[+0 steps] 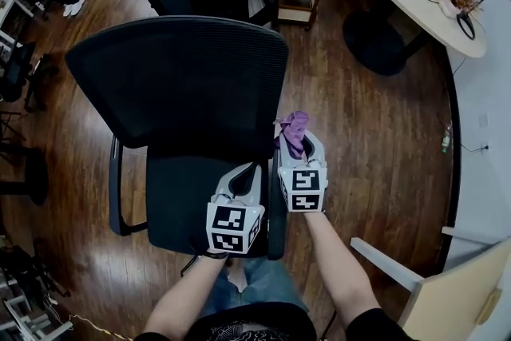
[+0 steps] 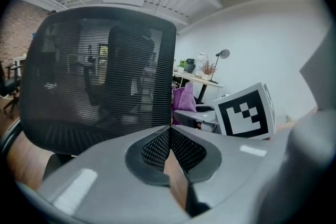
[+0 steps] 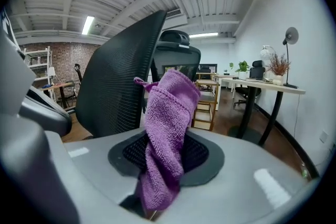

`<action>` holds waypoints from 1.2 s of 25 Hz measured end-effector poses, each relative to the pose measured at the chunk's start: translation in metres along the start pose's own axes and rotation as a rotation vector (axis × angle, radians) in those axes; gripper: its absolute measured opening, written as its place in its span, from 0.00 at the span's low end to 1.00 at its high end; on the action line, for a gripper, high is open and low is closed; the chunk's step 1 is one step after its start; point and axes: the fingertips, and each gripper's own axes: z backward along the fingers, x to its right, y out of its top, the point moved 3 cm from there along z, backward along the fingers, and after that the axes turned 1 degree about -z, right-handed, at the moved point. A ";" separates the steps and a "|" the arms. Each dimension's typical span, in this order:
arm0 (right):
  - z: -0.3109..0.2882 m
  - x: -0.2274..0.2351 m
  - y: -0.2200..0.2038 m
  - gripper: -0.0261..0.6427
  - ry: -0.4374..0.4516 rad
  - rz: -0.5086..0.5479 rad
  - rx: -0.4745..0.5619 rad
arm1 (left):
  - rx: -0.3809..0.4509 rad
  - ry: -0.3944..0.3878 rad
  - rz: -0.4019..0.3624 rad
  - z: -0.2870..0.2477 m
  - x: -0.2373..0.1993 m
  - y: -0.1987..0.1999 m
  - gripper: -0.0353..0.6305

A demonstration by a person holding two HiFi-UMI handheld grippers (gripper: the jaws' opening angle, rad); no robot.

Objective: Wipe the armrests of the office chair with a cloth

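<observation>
Left tool point(image 1: 246, 176), pressed together and empty, hung beside right tool point(image 1: 299, 146) pinching purple cloth point(image 1: 294, 125) near the right armrest point(image 1: 276, 231); wiping looked unstarted; the next move needed the cloth lowered onto it.

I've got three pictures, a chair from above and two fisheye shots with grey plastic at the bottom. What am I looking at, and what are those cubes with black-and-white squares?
No robot here: a person holds a gripper in each hand, and the marker cubes belong to them. The view from above comes from a camera on the person's head, looking down at an office chair on a wooden floor. The fisheye shots come from cameras riding on each gripper; the grey plastic is its jaws. The right gripper is shut on a purple cloth. The left gripper is shut and empty.
</observation>
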 end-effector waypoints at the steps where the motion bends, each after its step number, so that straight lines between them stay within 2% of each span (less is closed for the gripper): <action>1: -0.002 0.000 -0.003 0.22 0.011 0.003 -0.008 | -0.006 0.005 0.006 -0.002 -0.001 -0.003 0.06; 9: 0.008 -0.010 -0.009 0.22 0.051 0.001 -0.010 | -0.030 0.027 0.038 0.005 -0.002 -0.019 0.06; 30: 0.134 -0.080 -0.063 0.22 -0.012 -0.014 -0.030 | -0.044 -0.079 0.007 0.096 0.029 -0.089 0.06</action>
